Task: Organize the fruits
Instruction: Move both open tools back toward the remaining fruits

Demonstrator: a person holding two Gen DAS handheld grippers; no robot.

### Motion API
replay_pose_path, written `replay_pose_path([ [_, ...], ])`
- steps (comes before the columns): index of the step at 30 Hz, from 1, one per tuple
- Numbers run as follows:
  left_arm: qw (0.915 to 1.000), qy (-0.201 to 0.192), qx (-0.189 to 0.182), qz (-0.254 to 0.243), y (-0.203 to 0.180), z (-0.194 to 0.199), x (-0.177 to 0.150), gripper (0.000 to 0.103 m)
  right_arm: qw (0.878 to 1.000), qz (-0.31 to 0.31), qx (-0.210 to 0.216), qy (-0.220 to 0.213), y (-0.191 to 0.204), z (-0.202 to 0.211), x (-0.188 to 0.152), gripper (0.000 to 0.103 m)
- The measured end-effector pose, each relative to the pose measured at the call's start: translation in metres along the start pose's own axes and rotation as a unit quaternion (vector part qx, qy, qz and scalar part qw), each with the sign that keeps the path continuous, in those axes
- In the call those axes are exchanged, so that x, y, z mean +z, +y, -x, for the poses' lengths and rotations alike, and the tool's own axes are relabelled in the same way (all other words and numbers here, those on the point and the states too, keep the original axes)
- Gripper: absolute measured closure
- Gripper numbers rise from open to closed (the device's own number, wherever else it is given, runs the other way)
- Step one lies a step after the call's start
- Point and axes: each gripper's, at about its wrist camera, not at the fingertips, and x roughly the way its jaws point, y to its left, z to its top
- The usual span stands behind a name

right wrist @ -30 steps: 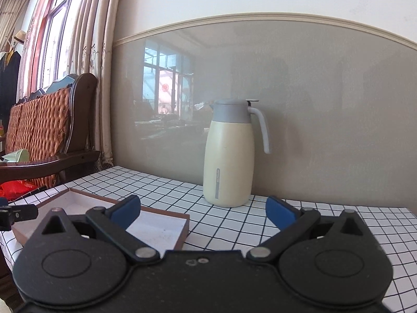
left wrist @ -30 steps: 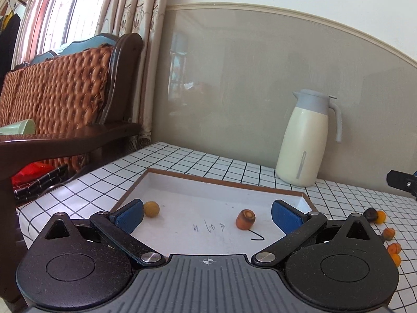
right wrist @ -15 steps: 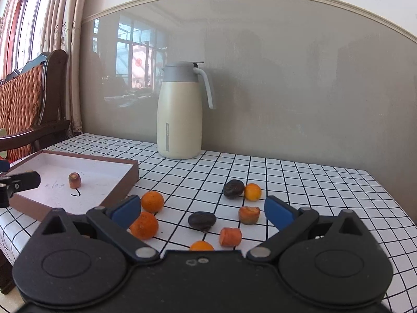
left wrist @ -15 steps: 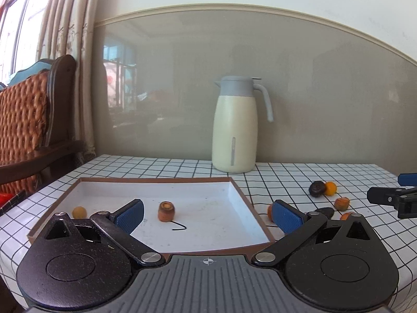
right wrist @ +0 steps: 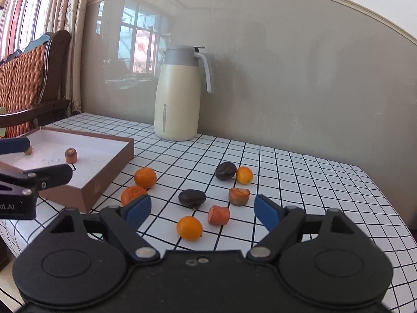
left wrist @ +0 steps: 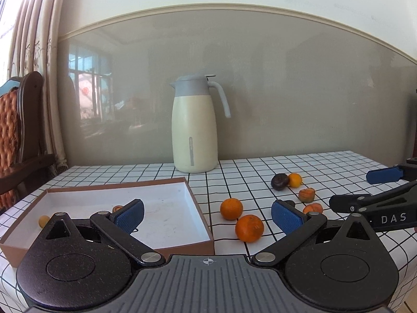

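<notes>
Fruit lies loose on the worktop (right wrist: 299, 172), lower centre of my right view, beside the box (right wrist: 86, 190). My right tool (right wrist: 202, 208) is closing with nothing pinched yet; the kumquat (right wrist: 189, 227) sits between its fingers. Left tool (left wrist: 207, 212) is open, empty. Risk: round fruit squirts away, scattering neighbours.

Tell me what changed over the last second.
Both views swung right, from the box toward the loose fruit on the tablecloth. The right claw is closing, pads touching nothing; the small orange fruit lies before it. The left claw stayed open and empty. Box contents, loose fruit and jug stayed put.
</notes>
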Motion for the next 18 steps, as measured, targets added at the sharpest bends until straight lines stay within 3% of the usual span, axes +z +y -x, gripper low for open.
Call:
replay_pose_path([
  [6,0.9998,0.013,-0.012,0.007,-0.004,-0.011,-0.001,0.001,1.0,0.001,0.009,0.016,-0.003,-0.005,-0.007,0.036],
  [10,0.9993,0.03,-0.022,0.002,-0.011,-0.023,-0.003,0.014,0.999,0.012,0.013,0.029,0.001,-0.012,-0.011,0.038],
  [16,0.9987,0.039,-0.033,-0.002,-0.022,-0.039,-0.004,0.015,0.998,0.035,0.017,0.048,0.009,-0.025,-0.016,0.043],
  [18,0.998,0.05,-0.037,-0.006,-0.026,-0.045,-0.005,0.022,0.998,0.038,0.018,0.052,0.011,-0.03,-0.017,0.047],
])
